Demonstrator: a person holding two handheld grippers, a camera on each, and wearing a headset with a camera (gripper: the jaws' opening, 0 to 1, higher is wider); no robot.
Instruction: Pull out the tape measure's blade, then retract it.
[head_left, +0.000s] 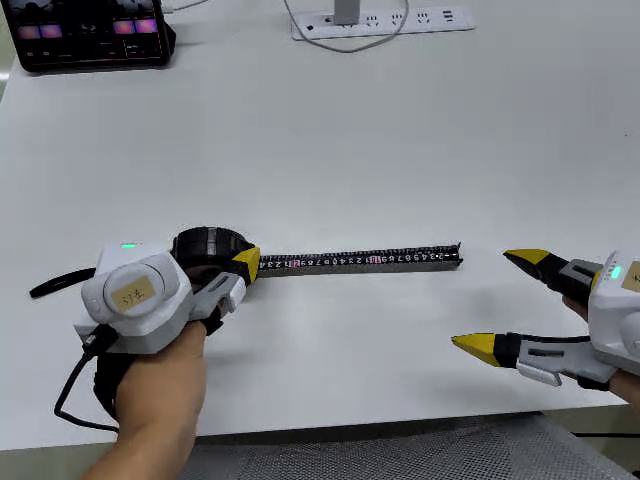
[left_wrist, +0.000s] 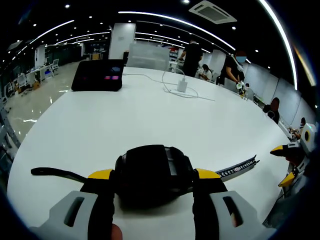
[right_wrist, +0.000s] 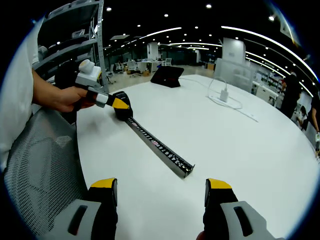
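Surface: I am looking down on a wide white surface (head_left: 400, 150) in a big open office, with a dark tablet (head_left: 90, 30) and a power strip (head_left: 385, 20) lying at its far edge.
Left tongs: The left tongs (left_wrist: 154, 175) are clamping the black tape measure case (head_left: 208, 248) from both sides, with the yellow tips pressing on its flanks.
Right tongs: The right tongs (head_left: 497, 300) are standing wide and holding nothing. They are hovering near the blade's end hook (head_left: 457, 253) and not touching it.
Blade: The blade (head_left: 360, 260) is lying flat on the surface, running straight from the case's mouth toward my right side.
Strap: A black wrist strap (head_left: 55, 283) is trailing from the case on the side away from the blade.
Step in hand: I am judging the pull-out as done, since the blade is out and resting free, so I am turning to the retraction.
Next move: I am expecting to keep the case pinned with the left tongs while the blade runs back in. If it is locked, the brake will need releasing, though I cannot make out a lock button from here. Guiding the hook with the right tongs should be keeping the return from whipping.
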